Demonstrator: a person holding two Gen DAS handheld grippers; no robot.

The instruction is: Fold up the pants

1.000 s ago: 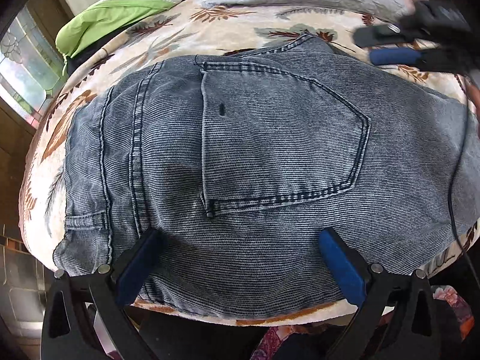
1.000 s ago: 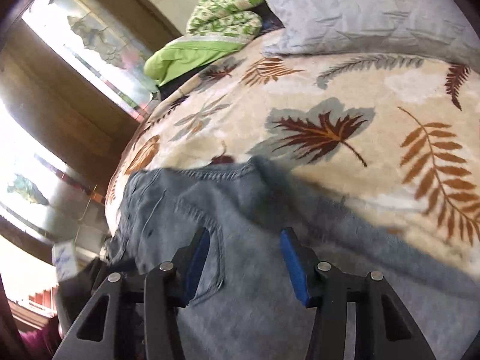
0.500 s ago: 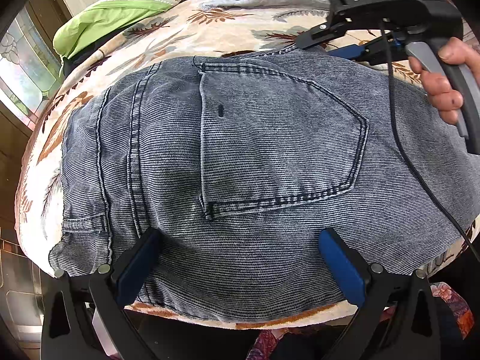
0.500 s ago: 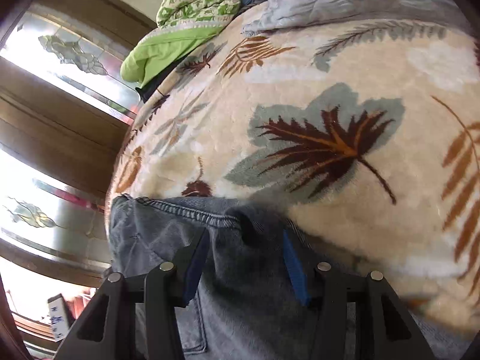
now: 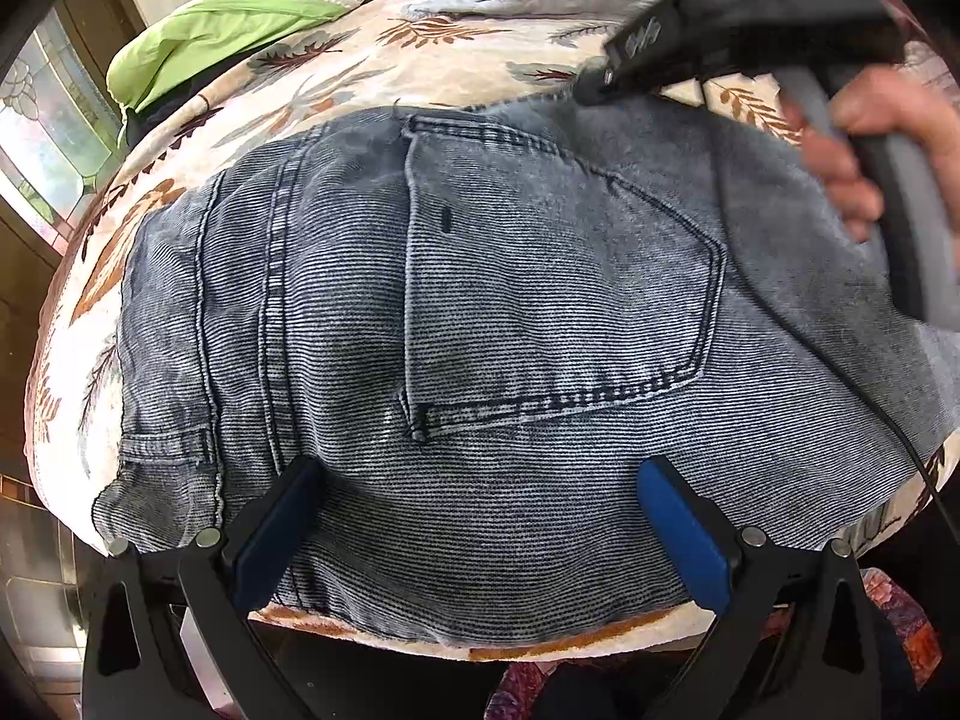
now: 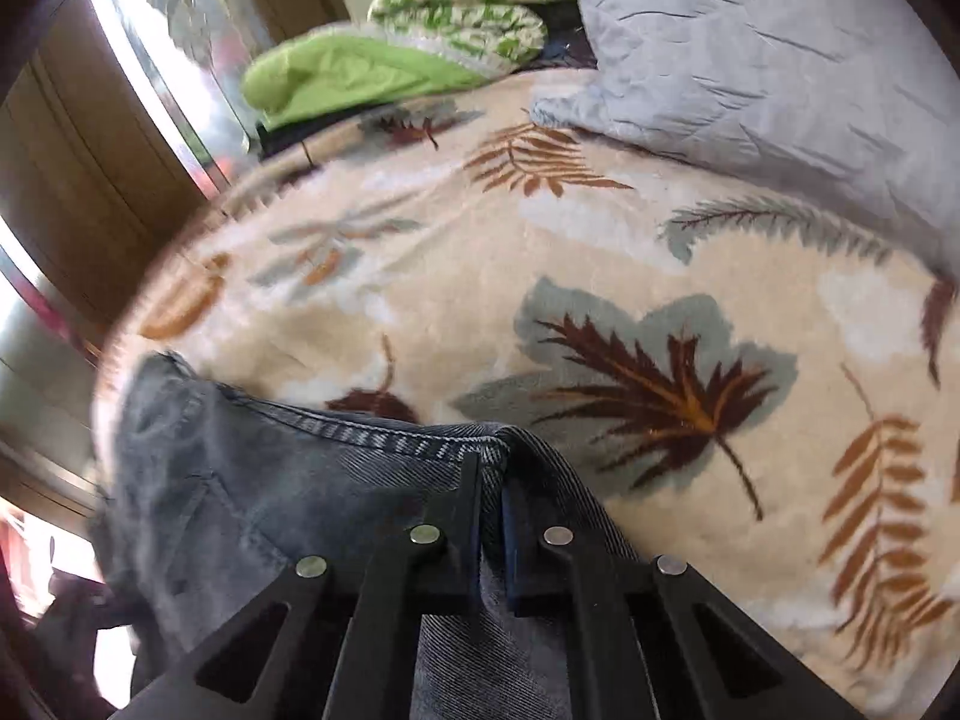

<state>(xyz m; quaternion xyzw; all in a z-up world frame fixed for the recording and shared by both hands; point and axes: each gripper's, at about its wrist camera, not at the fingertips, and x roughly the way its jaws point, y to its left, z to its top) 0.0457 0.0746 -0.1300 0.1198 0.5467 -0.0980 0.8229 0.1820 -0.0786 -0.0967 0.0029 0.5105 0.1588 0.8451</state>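
Grey-blue denim pants (image 5: 540,276) lie spread on a leaf-print blanket, back pocket (image 5: 558,300) facing up. My left gripper (image 5: 480,516) hovers open and wide over the near edge of the pants, one blue pad to either side and nothing pinched. In the right wrist view, my right gripper (image 6: 492,468) is shut on a raised fold at the far seamed edge of the pants (image 6: 270,480). The left wrist view shows that same right gripper (image 5: 600,81) at the upper right, held by a hand (image 5: 870,138).
The beige leaf-print blanket (image 6: 600,276) covers the bed beyond the pants. A grey pillow (image 6: 750,48) and a folded green quilt (image 6: 360,72) lie at the far side. Glass panels (image 5: 42,120) stand to the left. A black cable (image 5: 840,372) trails across the pants' right part.
The right gripper swung in over the far edge of the pants and went from open to shut on the denim fold. The left gripper stayed where it was, open.
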